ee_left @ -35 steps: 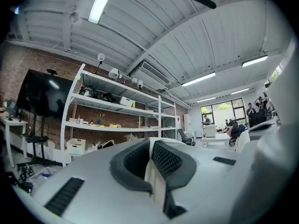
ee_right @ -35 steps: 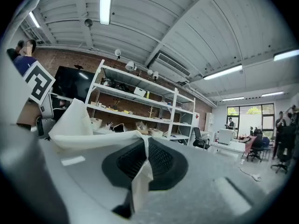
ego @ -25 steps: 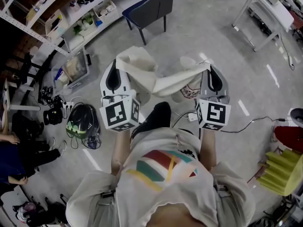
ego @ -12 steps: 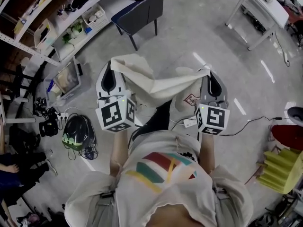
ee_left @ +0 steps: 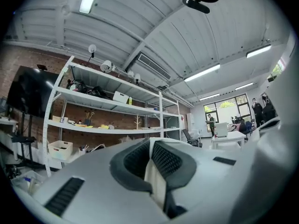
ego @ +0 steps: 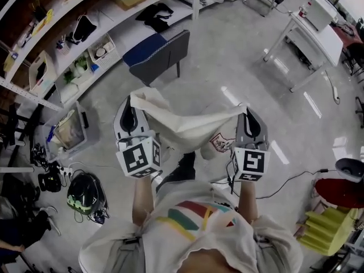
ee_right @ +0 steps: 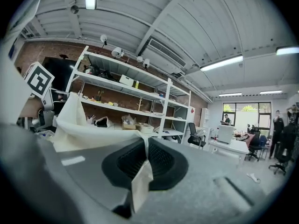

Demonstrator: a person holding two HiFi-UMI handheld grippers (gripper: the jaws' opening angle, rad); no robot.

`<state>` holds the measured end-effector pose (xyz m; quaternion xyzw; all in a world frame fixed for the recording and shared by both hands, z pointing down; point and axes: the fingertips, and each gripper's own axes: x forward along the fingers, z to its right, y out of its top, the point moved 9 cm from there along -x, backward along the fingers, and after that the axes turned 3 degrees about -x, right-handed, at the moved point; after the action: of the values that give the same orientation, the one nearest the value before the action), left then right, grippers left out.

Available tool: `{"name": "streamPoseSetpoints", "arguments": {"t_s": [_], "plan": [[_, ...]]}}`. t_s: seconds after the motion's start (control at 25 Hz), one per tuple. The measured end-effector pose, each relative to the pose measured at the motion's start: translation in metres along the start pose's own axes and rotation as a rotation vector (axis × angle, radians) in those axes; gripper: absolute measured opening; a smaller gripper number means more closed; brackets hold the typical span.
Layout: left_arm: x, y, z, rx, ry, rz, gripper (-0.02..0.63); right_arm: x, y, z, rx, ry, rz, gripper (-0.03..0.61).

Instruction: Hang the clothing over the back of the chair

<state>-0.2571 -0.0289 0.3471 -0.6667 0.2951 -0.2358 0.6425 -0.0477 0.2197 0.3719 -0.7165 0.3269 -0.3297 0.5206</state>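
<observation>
We see left hand-held gripper pinching one corner of cream clothing | right hand-held gripper pinching the other | clothing stretched between them | blue chair at 11 o'clock, well apart

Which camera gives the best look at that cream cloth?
The head view: the cloth hangs stretched between left gripper and right gripper. The left gripper view shows only a pinched strip; the right gripper view, a pinched corner plus a sagging span.

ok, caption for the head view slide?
Left tongs and right tongs hold a cream garment stretched between them, blue chair ahead.
</observation>
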Motion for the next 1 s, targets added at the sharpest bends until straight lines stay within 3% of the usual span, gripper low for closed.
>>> {"name": "streamPoseSetpoints", "arguments": {"t_s": [0.2, 0.4, 0.64, 1.0], "plan": [[0.083, 0.012, 0.005, 0.017, 0.059, 0.056, 0.017, 0.095, 0.025, 0.034, -0.032, 0.057, 0.044, 0.008], [0.142, 0.020, 0.012, 0.037, 0.084, 0.057, 0.017, 0.170, 0.048, 0.056, -0.069, 0.092, 0.105, 0.008], [0.179, 0.031, 0.023, 0.024, 0.137, 0.042, 0.017, 0.233, 0.073, 0.077, -0.076, 0.138, 0.163, 0.008], [0.204, 0.030, 0.033, 0.012, 0.310, -0.013, 0.017, 0.306, 0.080, 0.089, -0.071, 0.333, 0.154, 0.008]]}}
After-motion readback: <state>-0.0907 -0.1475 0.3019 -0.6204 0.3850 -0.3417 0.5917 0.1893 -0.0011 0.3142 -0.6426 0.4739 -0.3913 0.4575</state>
